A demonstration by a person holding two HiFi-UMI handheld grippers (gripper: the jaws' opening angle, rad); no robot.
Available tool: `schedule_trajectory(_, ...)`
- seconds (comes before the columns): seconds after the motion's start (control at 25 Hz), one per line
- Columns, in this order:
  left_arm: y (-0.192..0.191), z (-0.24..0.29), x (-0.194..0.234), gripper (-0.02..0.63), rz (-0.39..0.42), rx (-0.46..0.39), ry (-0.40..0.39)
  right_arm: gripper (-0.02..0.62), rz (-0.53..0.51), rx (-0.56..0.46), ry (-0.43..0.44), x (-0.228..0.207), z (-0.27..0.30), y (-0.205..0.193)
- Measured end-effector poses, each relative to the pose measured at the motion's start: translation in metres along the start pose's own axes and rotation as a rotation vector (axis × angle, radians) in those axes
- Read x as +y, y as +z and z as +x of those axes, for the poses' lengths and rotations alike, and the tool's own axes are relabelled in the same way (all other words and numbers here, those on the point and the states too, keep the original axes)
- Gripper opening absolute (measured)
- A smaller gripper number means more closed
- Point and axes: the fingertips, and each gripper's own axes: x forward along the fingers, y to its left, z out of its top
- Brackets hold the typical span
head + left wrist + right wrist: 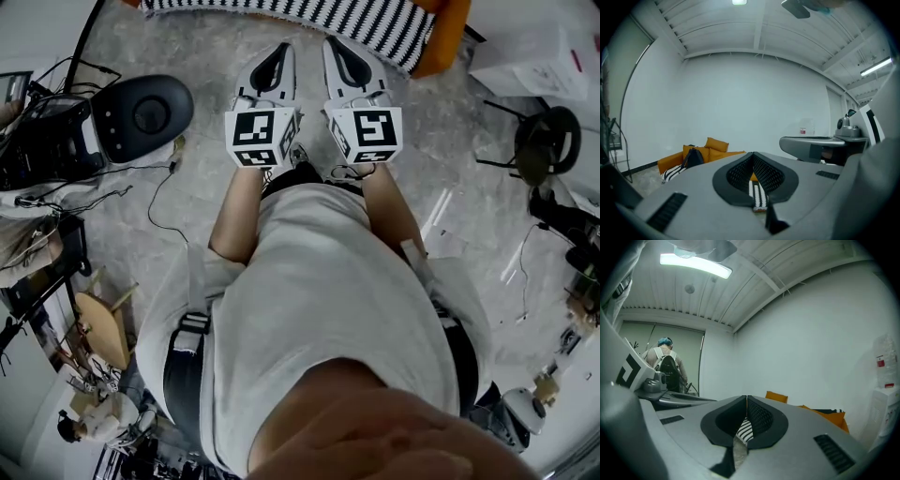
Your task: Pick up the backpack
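Both sets of jaws are pressed together with nothing in them. Your left hand-held gripper and right hand-held gripper sit side by side in front of you, pointing roughly level at the sofa. The backpack is the dark bag propped against the orange cushions, well ahead of the left hand-held gripper and off to its left. It's not in the head view or the right gripper view.

Risks, as I judge them:
- If you arrive with the jaws closed like this, you'll just shove the bag over or deeper into the cushions. Spread them before contact.
- The bag looks soft and is leaning. A pinch on loose fabric instead of a strap or top handle will likely slip or let it sag out.
- The striped blanket lies on the sofa straight ahead of both hand-held grippers and could get nipped along with the bag.
- Cables trail on the floor left of the left hand-held gripper, so you could trip if you sidestep that way.

The floor is grey and mottled, with some shine. The room has white walls and a white ribbed ceiling with a tube light. A black round base and other gear sit to the left. Another person stands far off left of the right hand-held gripper.
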Motion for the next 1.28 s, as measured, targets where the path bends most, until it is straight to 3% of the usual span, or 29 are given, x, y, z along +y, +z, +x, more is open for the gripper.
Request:
schedule_trajectory(0.52,0.004,0.025,0.043,0.012,-0.006,-0.003,-0.021,0.038,-0.015,0.002,-0.017,0.004,0.045,0.002)
schedule_trajectory(0.76,-0.006,0.069,0.054,0.012,0.010,0.022,0.008,0.038,-0.007,0.003,-0.006,-0.035,0.080,-0.008)
schedule_trajectory(1.28,0.017,0.194,0.184,0.012,0.027,0.076,0.073,0.038,-0.008,0.011,0.076,-0.062,0.277,-0.005)
